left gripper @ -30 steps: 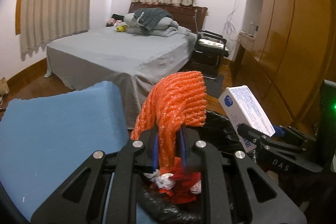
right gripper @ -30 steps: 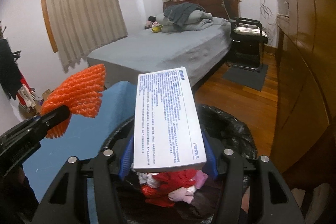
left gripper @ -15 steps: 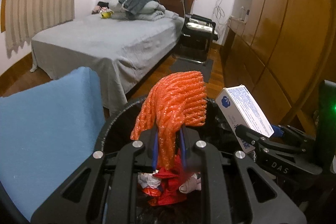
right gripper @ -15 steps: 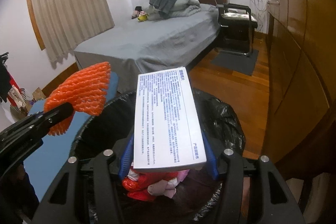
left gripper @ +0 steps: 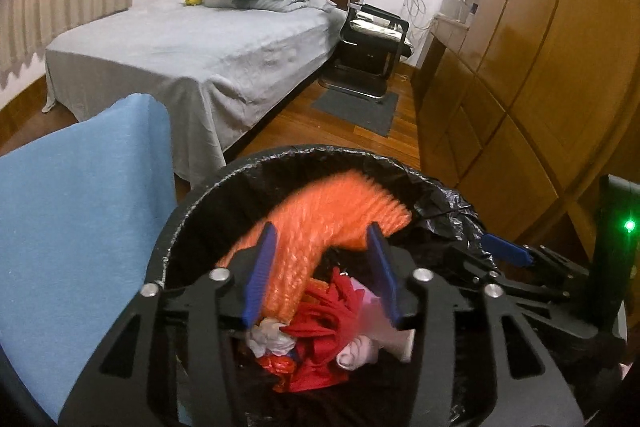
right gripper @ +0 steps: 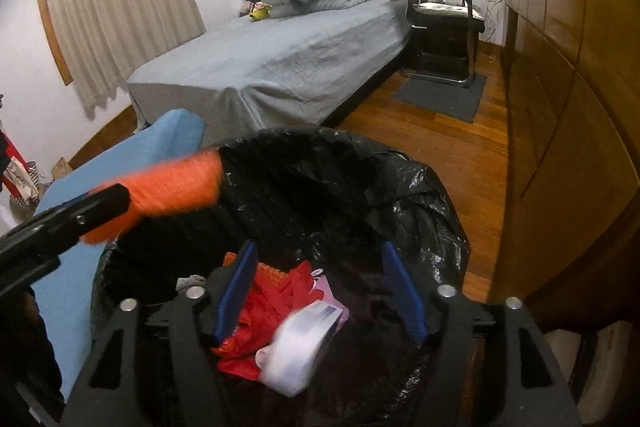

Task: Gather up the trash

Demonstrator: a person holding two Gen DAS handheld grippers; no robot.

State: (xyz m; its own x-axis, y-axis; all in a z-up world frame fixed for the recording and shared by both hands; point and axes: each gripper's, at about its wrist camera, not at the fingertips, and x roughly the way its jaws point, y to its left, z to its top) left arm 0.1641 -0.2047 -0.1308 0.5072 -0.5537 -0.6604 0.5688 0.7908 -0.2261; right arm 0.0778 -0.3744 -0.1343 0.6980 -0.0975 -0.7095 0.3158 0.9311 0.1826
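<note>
Trash drops straight below me into the black-lined bin (right gripper: 420,187). My left gripper (left gripper: 320,267) is opening, orange foam net (left gripper: 320,223) slipping loose between its fingers; my right gripper (right gripper: 320,287) is opening, empty, white box (right gripper: 296,343) fallen beneath.

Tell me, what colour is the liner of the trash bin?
Black liner, shown best in the right wrist view.

An orange foam net (left gripper: 320,227), blurred, tilts over the black-lined trash bin (right gripper: 420,187). A white box (right gripper: 300,343), also blurred, lies inside the bin on red and white scraps (left gripper: 320,339).
</note>
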